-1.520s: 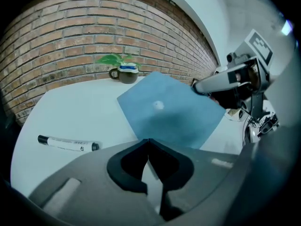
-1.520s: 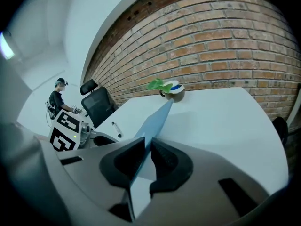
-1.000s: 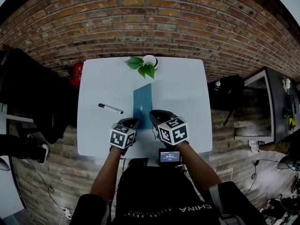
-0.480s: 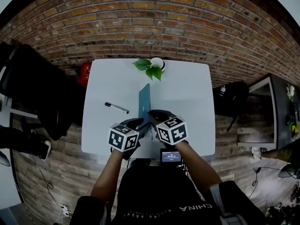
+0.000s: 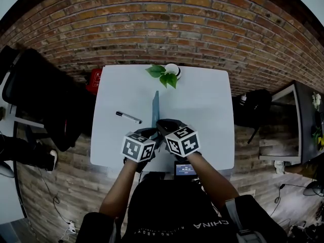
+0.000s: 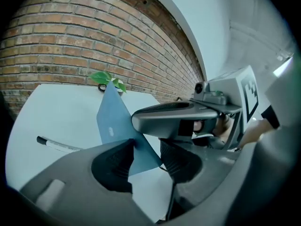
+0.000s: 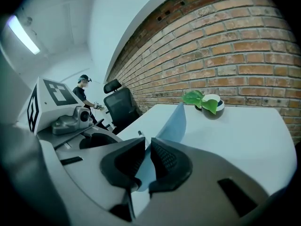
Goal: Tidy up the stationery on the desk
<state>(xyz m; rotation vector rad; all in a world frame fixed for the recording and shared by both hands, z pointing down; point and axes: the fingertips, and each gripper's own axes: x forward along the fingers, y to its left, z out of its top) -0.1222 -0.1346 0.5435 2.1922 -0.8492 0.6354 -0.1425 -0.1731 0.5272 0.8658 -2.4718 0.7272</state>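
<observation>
A thin blue notebook (image 5: 155, 108) stands tipped up on its edge over the white desk (image 5: 202, 100). My right gripper (image 7: 146, 161) is shut on its near edge, and the notebook (image 7: 173, 124) rises between the pads. My left gripper (image 6: 146, 157) has just been opening its jaws. The notebook's lower corner (image 6: 115, 121) sits between them, against the left-hand pad and apart from the other. In the head view both grippers are close together at the near end of the notebook, left gripper (image 5: 151, 134) beside right gripper (image 5: 162, 126). A black-capped marker (image 5: 128, 117) lies on the desk to the left.
A small potted plant (image 5: 167, 72) stands at the desk's far edge by the brick wall. A small screen device (image 5: 184, 169) sits at the near edge. A black office chair (image 7: 120, 102) and a person (image 7: 87, 95) are off to the left.
The notebook has tipped from lying flat to standing edge-on. The left gripper's jaws have opened off it and that gripper has risen. The right gripper has shifted left, still holding it.
</observation>
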